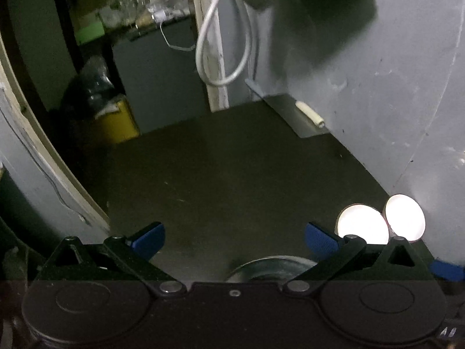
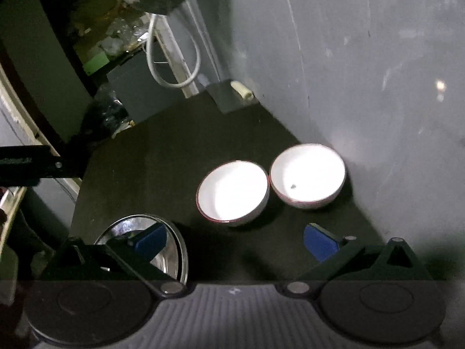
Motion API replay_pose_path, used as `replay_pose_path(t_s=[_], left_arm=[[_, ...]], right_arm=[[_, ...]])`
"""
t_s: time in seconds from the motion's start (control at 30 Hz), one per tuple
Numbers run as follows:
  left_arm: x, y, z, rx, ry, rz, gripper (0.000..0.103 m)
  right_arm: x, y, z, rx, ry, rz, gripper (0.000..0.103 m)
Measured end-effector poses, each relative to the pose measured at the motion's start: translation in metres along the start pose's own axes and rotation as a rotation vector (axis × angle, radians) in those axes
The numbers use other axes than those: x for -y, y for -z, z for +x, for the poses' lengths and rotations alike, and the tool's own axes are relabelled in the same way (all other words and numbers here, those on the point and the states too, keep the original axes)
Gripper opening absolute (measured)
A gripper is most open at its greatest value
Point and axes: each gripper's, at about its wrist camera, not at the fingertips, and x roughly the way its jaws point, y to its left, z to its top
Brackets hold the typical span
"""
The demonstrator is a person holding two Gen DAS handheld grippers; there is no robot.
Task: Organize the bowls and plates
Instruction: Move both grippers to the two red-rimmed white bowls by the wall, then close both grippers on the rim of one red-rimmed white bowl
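Note:
Two white bowls with red rims sit side by side on the dark table by the grey wall: one (image 2: 232, 190) nearer the middle, one (image 2: 308, 173) against the wall. They also show in the left wrist view (image 1: 361, 224) (image 1: 405, 216). A shiny steel plate (image 2: 171, 241) lies at the near left; its rim shows in the left wrist view (image 1: 270, 266). My right gripper (image 2: 235, 240) is open and empty, just short of the bowls, its left finger over the plate. My left gripper (image 1: 234, 237) is open and empty above the table.
The dark table (image 1: 218, 174) ends at the left in a drop to the floor. A grey wall (image 2: 377, 72) bounds the right. A metal sheet with a small white roll (image 1: 309, 115) lies at the far corner. A white cable loop (image 1: 223, 43) hangs behind.

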Motion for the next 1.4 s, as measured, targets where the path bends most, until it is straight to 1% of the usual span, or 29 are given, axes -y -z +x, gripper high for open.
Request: replay_pose_path(t_s=[0.1, 0.2, 0.27, 0.33, 0.37, 0.5, 0.6, 0.67, 0.73, 0.77, 0.8, 0.83, 0.87, 0.9, 0.93, 0.97, 1.0, 1.03, 1.07, 1.13, 1.17, 1.27, 1.4], left_arm=[[0.013, -0.002, 0.023, -0.02, 0.043, 0.014, 0.102], [0.031, -0.003, 0.048, -0.045, 0.117, 0.053, 0.102], [0.043, -0.004, 0.063, -0.07, 0.172, 0.091, 0.102], [0.056, -0.004, 0.077, -0.092, 0.212, 0.127, 0.102], [0.061, -0.003, 0.082, -0.099, 0.22, 0.142, 0.102], [0.069, -0.006, 0.107, -0.14, 0.227, 0.159, 0.101], [0.068, -0.008, 0.117, -0.163, 0.253, 0.148, 0.094], [0.066, -0.009, 0.122, -0.18, 0.274, 0.139, 0.089], [0.066, -0.008, 0.128, -0.201, 0.3, 0.133, 0.079], [0.067, -0.007, 0.131, -0.207, 0.31, 0.13, 0.077], [0.068, -0.006, 0.133, -0.21, 0.321, 0.129, 0.074], [0.068, -0.006, 0.135, -0.213, 0.328, 0.127, 0.073], [0.068, -0.004, 0.136, -0.217, 0.34, 0.12, 0.072], [0.069, -0.005, 0.138, -0.222, 0.356, 0.111, 0.068], [0.069, -0.005, 0.14, -0.229, 0.375, 0.101, 0.059], [0.069, -0.004, 0.142, -0.238, 0.394, 0.092, 0.054], [0.07, -0.003, 0.144, -0.247, 0.409, 0.086, 0.044], [0.071, -0.002, 0.145, -0.256, 0.42, 0.079, 0.038], [0.072, -0.001, 0.145, -0.256, 0.431, 0.075, 0.035], [0.074, 0.0, 0.147, -0.266, 0.459, 0.07, 0.021], [0.075, 0.001, 0.147, -0.273, 0.469, 0.067, 0.019], [0.076, 0.003, 0.146, -0.269, 0.459, 0.079, 0.019], [0.071, 0.005, 0.137, -0.256, 0.458, 0.072, 0.018]], right_arm=[[0.013, 0.003, 0.013, -0.013, -0.018, 0.089, 0.103], [0.029, 0.004, 0.023, -0.023, -0.044, 0.207, 0.103], [0.038, 0.002, 0.029, -0.015, -0.055, 0.26, 0.103], [0.043, -0.001, 0.038, -0.01, -0.059, 0.276, 0.102], [0.044, -0.002, 0.043, -0.011, -0.056, 0.278, 0.1], [0.044, -0.004, 0.059, -0.034, -0.042, 0.283, 0.09], [0.043, -0.002, 0.062, -0.048, -0.055, 0.28, 0.082], [0.041, -0.001, 0.067, -0.059, -0.061, 0.279, 0.079], [0.04, -0.001, 0.07, -0.059, -0.076, 0.279, 0.072], [0.04, -0.002, 0.071, -0.057, -0.086, 0.277, 0.07], [0.039, -0.002, 0.073, -0.059, -0.093, 0.274, 0.066], [0.039, -0.002, 0.073, -0.058, -0.098, 0.274, 0.061], [0.039, -0.002, 0.074, -0.057, -0.103, 0.276, 0.058], [0.039, -0.002, 0.074, -0.056, -0.105, 0.275, 0.054], [0.039, -0.003, 0.074, -0.055, -0.104, 0.272, 0.05], [0.04, -0.003, 0.075, -0.055, -0.104, 0.27, 0.048], [0.04, -0.004, 0.076, -0.056, -0.105, 0.271, 0.044], [0.041, -0.004, 0.076, -0.058, -0.107, 0.274, 0.041], [0.042, -0.005, 0.077, -0.056, -0.11, 0.276, 0.04], [0.044, -0.005, 0.077, -0.056, -0.115, 0.273, 0.034], [0.044, -0.006, 0.077, -0.056, -0.113, 0.272, 0.033], [0.044, -0.006, 0.077, -0.059, -0.115, 0.269, 0.032], [0.043, -0.005, 0.074, -0.066, -0.125, 0.263, 0.03]])
